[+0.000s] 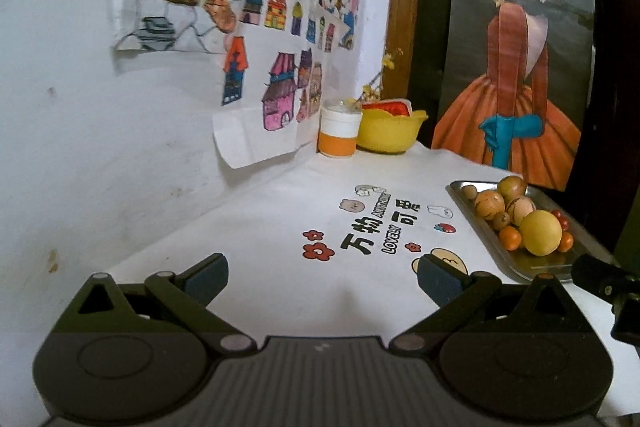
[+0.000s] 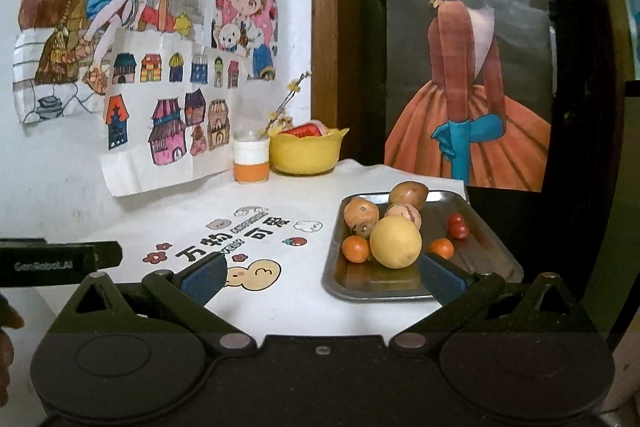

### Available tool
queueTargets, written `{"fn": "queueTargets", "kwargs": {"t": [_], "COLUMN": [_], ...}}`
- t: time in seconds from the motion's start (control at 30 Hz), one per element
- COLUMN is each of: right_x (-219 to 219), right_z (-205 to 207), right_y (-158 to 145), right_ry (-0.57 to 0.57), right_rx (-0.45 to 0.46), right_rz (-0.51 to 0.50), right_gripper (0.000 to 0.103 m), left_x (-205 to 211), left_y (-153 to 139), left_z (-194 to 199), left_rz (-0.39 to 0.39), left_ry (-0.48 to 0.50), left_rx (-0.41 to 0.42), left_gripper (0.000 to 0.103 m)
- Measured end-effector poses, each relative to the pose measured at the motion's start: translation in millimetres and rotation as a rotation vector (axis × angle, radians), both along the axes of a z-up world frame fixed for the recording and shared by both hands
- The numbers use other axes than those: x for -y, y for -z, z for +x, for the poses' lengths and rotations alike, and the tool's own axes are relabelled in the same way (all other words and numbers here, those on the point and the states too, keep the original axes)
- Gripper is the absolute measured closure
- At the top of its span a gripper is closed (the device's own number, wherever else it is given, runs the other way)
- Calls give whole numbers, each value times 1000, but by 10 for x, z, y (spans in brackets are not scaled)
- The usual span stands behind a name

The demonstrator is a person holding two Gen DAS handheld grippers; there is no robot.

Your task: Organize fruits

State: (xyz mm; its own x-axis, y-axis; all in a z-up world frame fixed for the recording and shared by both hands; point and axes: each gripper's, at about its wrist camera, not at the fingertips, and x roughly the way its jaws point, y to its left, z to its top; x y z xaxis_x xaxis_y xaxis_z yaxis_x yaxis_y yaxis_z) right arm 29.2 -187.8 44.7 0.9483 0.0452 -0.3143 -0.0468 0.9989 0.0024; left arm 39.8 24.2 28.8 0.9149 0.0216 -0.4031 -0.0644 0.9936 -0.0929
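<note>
On the white printed tablecloth [image 2: 280, 203], a rectangular metal tray [image 2: 484, 247] sits to the right, holding a large round yellow fruit [image 2: 395, 242], brown speckled fruits [image 2: 361, 214], small orange fruits [image 2: 356, 249] and tiny red ones [image 2: 457, 225]. At the far edge stand a yellow plastic bowl [image 2: 306, 155] and an orange-and-white cup [image 2: 251, 161]. The left gripper [image 1: 322, 281] hangs empty with jaws spread wide over bare cloth, and the right gripper [image 2: 322, 277] is likewise agape and empty, just short of the tray's near edge.

yellow bowl [image 2: 306, 155], silver tray [image 2: 486, 247]
</note>
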Motion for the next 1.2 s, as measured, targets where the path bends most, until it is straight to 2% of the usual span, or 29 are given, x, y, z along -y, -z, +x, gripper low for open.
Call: {"fn": "queueTargets", "kwargs": {"t": [0.2,1.2], "right_x": [-27,-40], "right_z": [-120,-109], "right_y": [19,112], "right_ry": [9,0], "right_rx": [33,-10], "right_rz": [-7,20], "right_gripper": [1,1], "left_x": [-40,-170], "left_y": [35,63], "left_z": [-137,-197], "left_rz": [9,-5], "left_ry": [-12,-45], "left_rx": [11,-4], "left_gripper": [0,0]}}
